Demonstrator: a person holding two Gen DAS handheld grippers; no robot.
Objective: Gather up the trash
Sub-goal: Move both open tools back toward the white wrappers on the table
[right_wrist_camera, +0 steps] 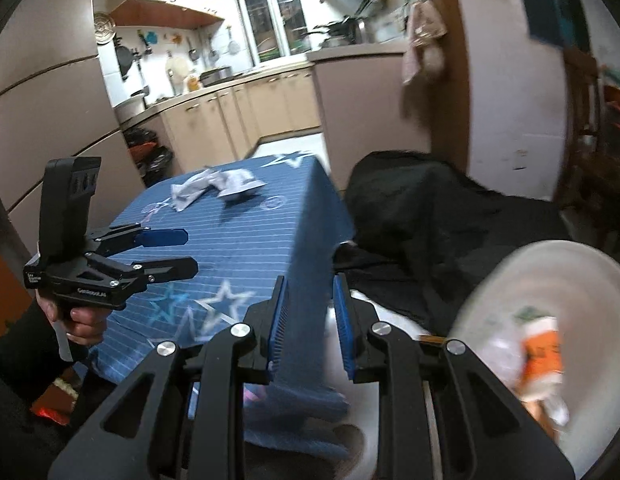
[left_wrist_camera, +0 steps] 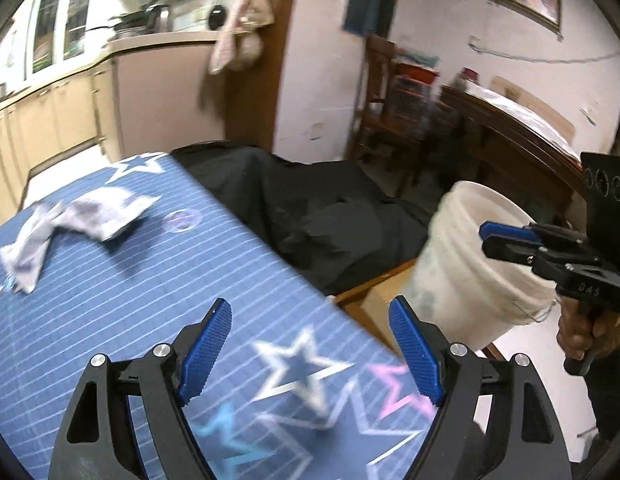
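My left tool point(left_wrist_camera: 310, 354) hangs over the near end of the table with the blue star-printed striped cloth point(left_wrist_camera: 157, 312), its blue pads wide apart and nothing between them. My right tool point(left_wrist_camera: 500, 240) sits off the table's right edge. In the left wrist view its pads look closed near the rim of the white plastic bucket point(left_wrist_camera: 466, 264), but the right wrist view shows a narrow gap between them with no rim in it, so I cannot tell whether they truly pinch the bucket.

The bucket is tilted beside the table's right edge, and inside it I see an orange-and-white wrapper point(right_wrist_camera: 544, 350) already collected.

Farther along the table, near its far left corner, lies the crumpled white paper trash point(left_wrist_camera: 69, 224), flat on the cloth and well apart from both tools.

I judge this the approach to the next piece. The next move calls for carrying my left tool across the table to the paper, closing on a raised fold, then bringing it back over the bucket's mouth.
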